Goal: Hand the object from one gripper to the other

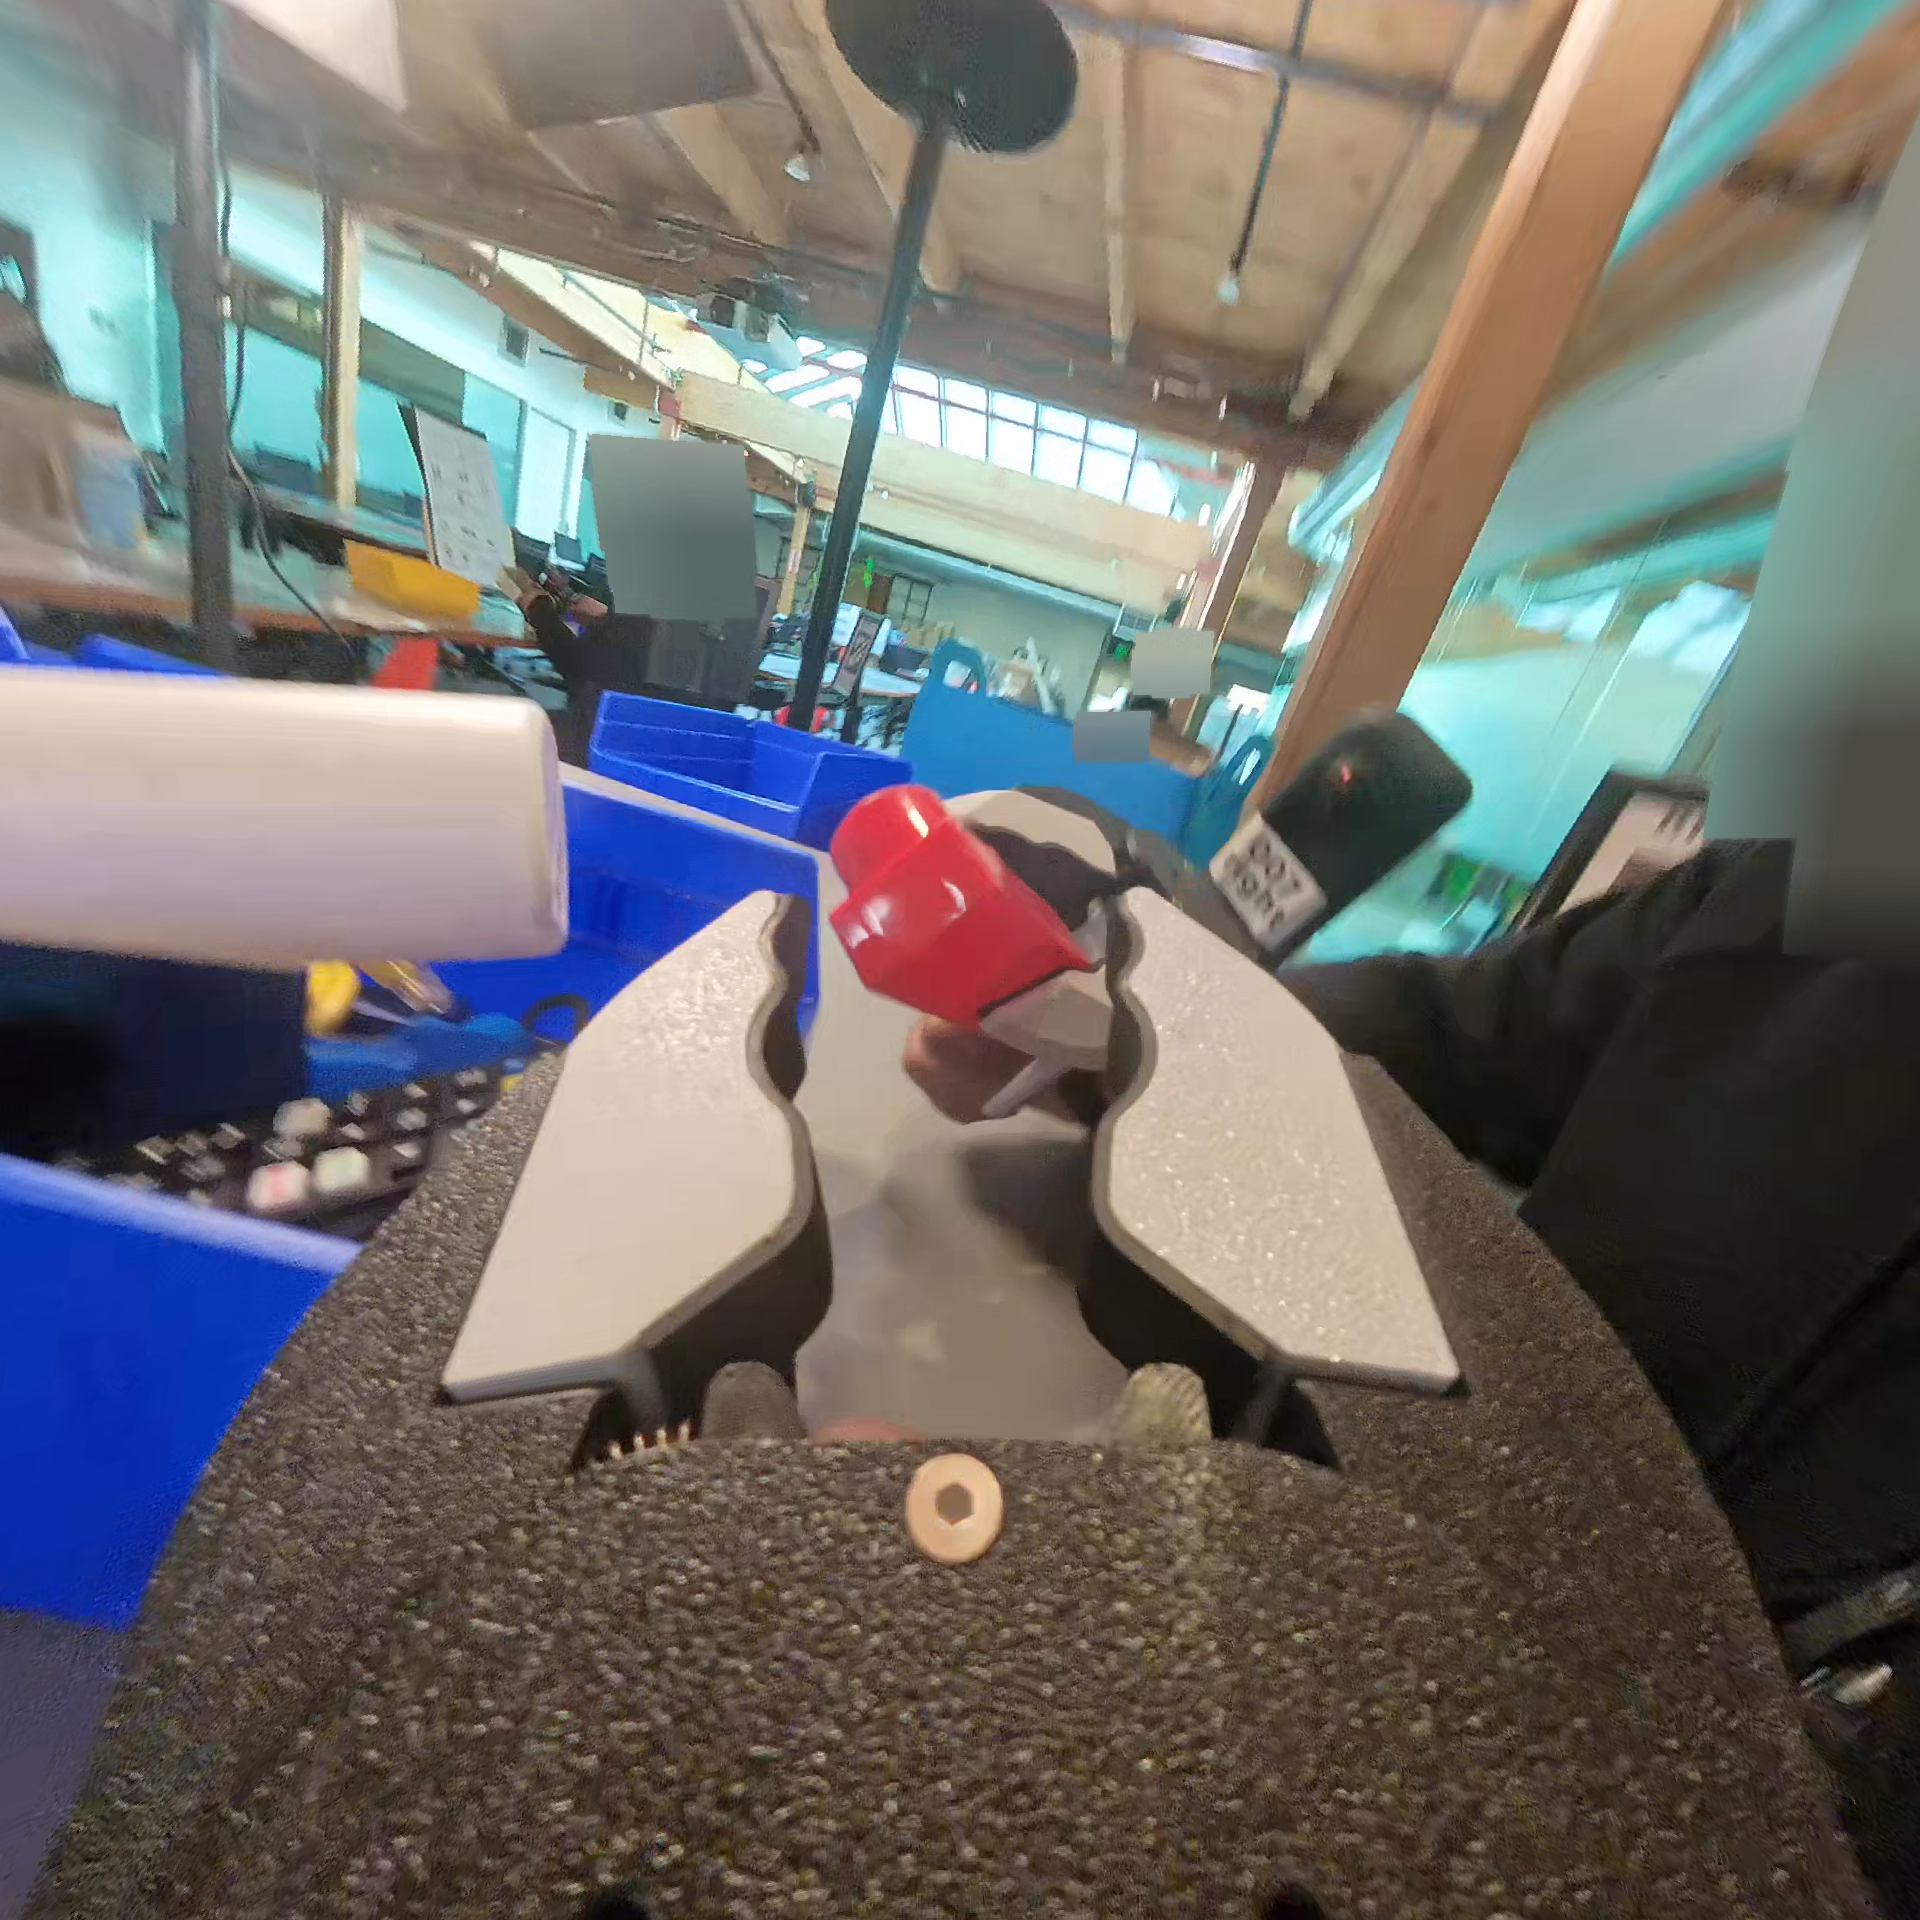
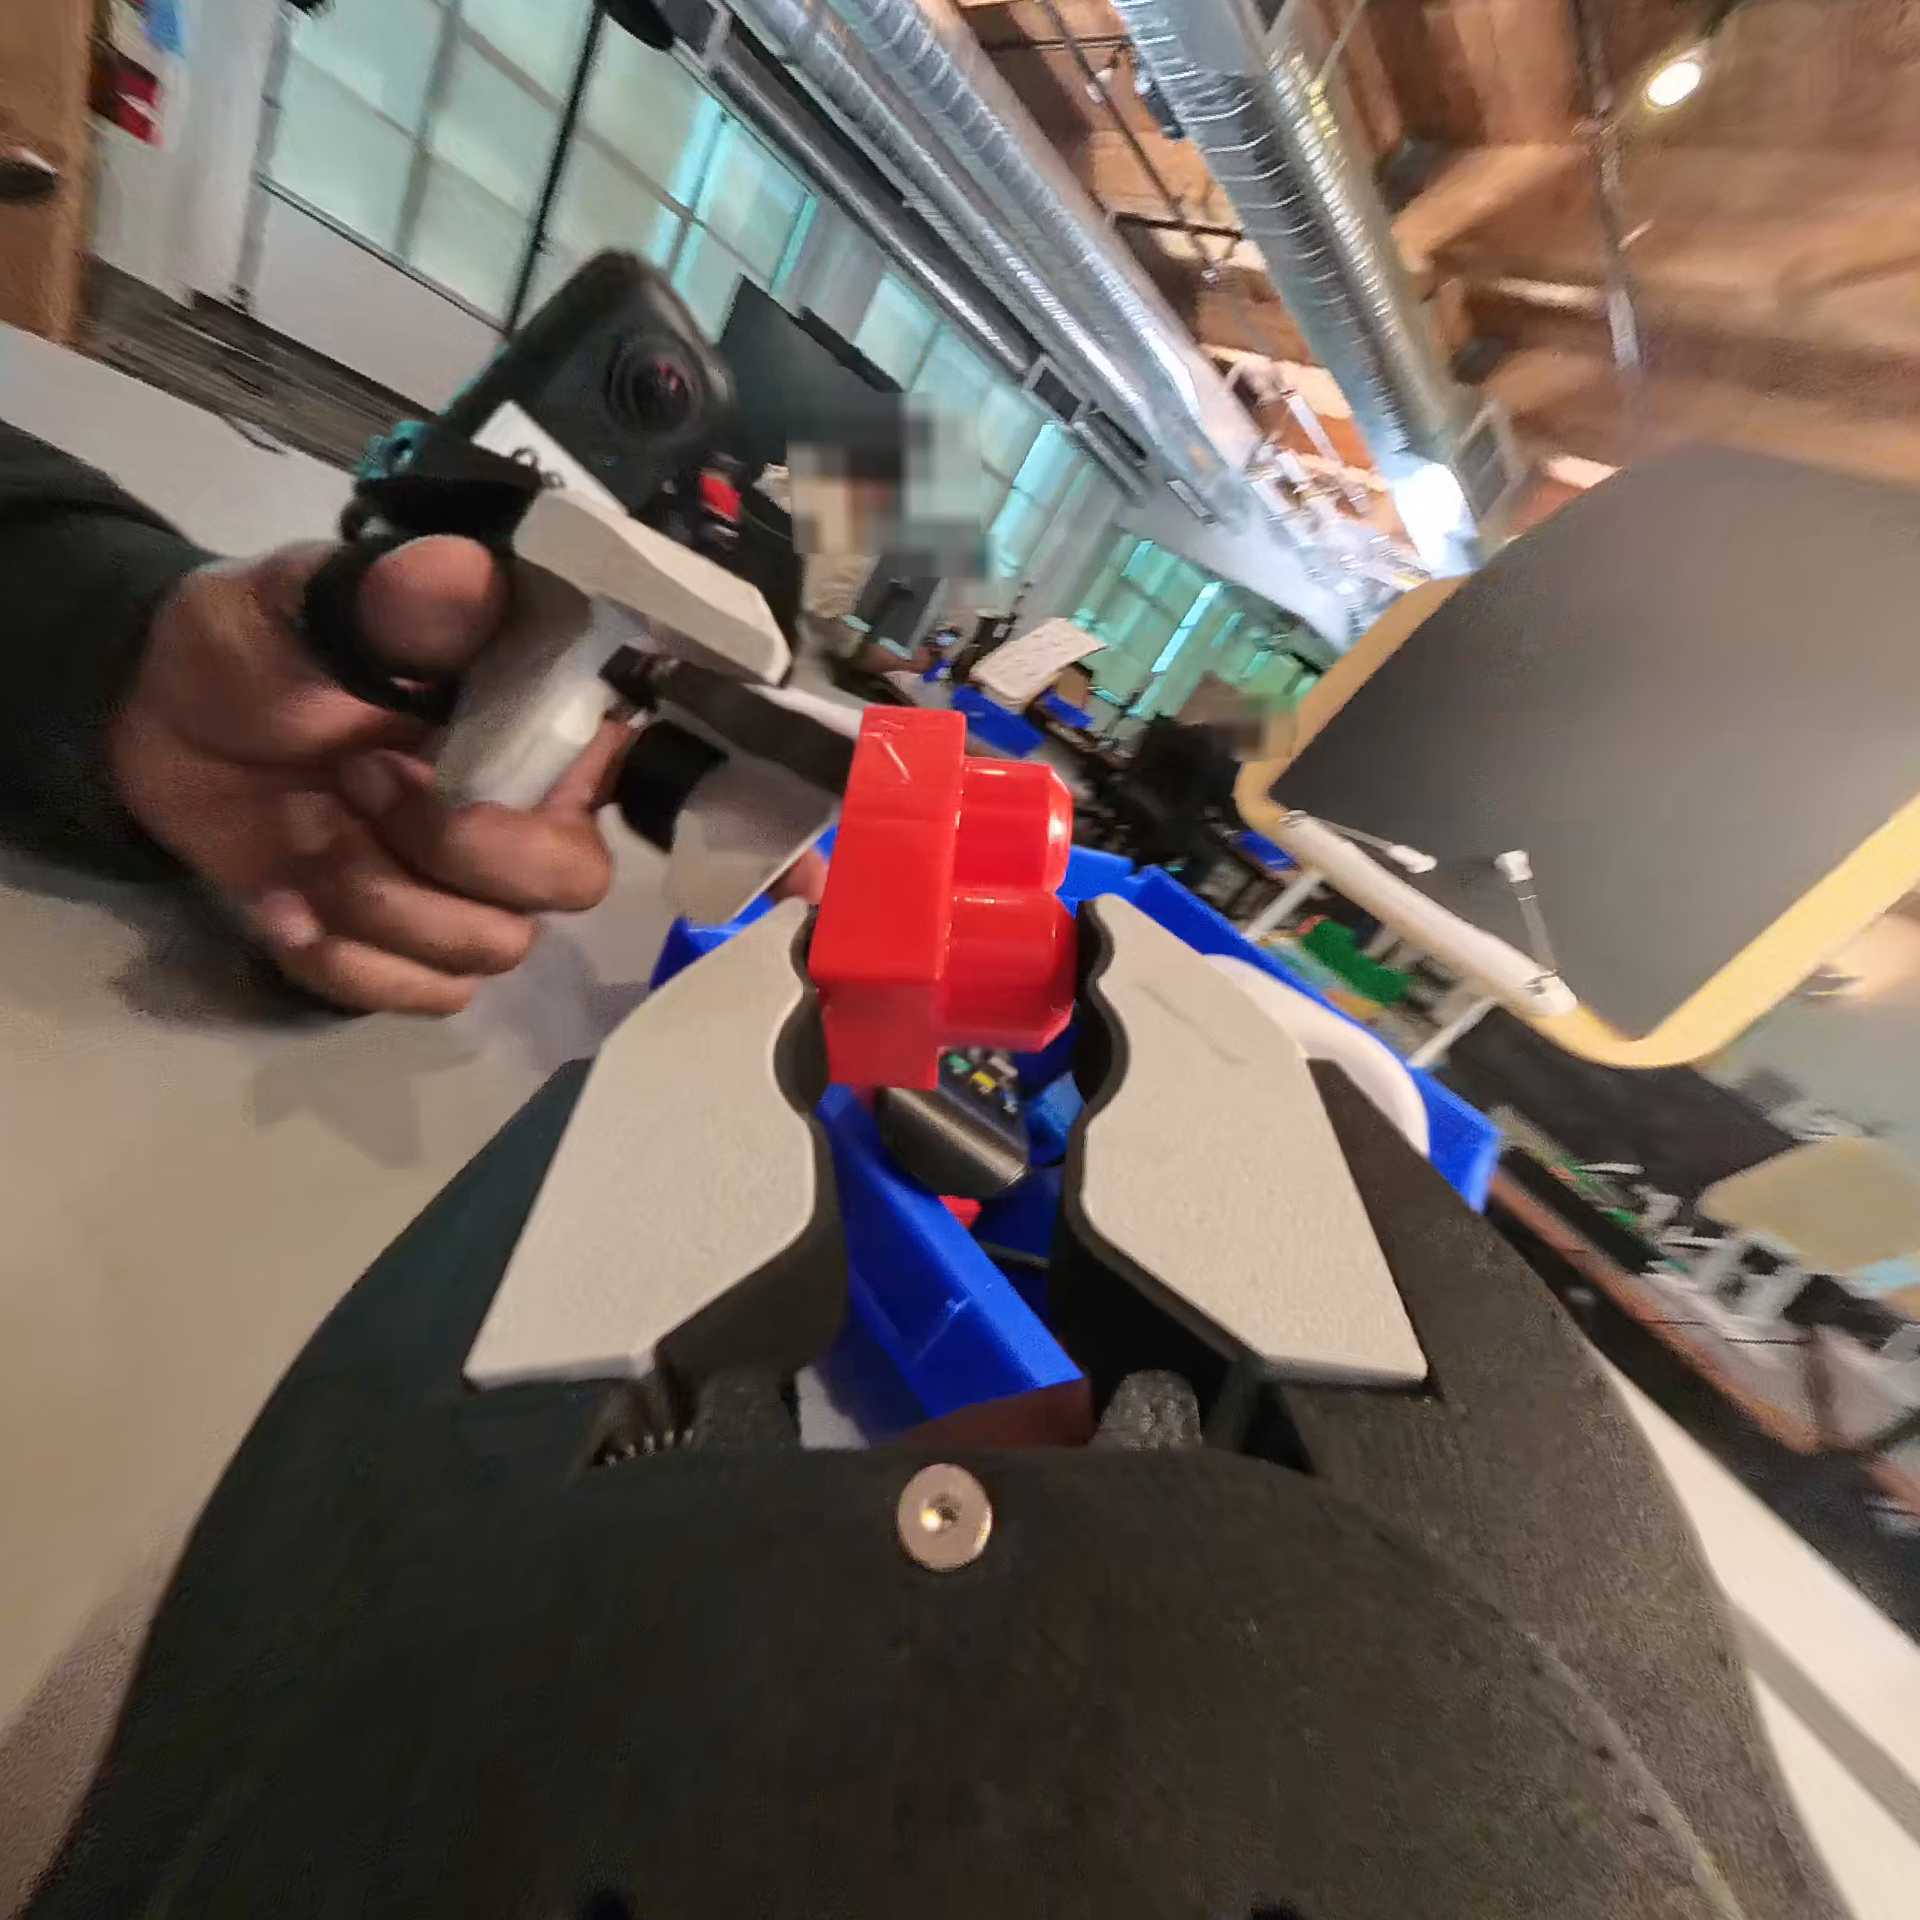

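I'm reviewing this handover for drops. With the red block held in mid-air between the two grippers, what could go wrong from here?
1. The left gripper is open with gaps on both sides of the red block. If the right gripper releases first, the block would likely fall towards the blue bin.
2. In the left wrist view the block sits tilted at the fingertips, so the left gripper may pinch a corner or the right gripper's fingers.

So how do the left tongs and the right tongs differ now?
The right tongs press the red block on both sides; the left tongs stand wider, with a gap beside it. Right tongs carry it; left tongs only flank it. Both are grey.
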